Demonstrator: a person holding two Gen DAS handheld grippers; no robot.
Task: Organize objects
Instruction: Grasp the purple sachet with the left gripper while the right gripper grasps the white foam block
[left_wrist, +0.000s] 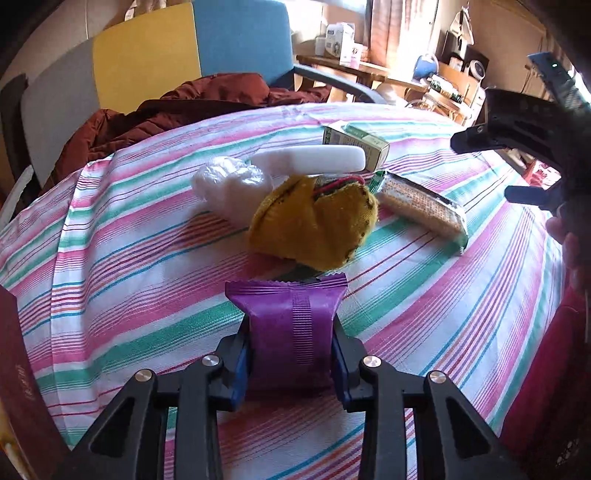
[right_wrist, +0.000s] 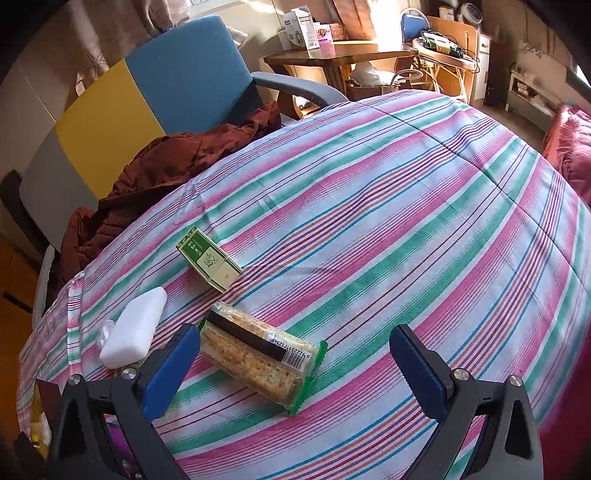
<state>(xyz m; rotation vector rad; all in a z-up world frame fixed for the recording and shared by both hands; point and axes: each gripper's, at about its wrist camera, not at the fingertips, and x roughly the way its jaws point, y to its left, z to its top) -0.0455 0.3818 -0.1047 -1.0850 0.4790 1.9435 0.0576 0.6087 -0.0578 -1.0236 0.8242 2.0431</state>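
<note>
Striped cloth (right_wrist: 369, 192) over the table (pink, green, white), bearing a green box (right_wrist: 210, 264), white block (right_wrist: 135, 328), cracker pack (right_wrist: 258, 360), yellow pouch (left_wrist: 314, 221) and clear bag (left_wrist: 231, 181).

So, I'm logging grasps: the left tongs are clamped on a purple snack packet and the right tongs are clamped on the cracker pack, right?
Half right. The left wrist view shows the left tongs shut on the purple snack packet. But the right wrist view shows the right tongs open, their blue fingers spread wide; the cracker pack lies between them on the striped cloth, not clamped.
</note>
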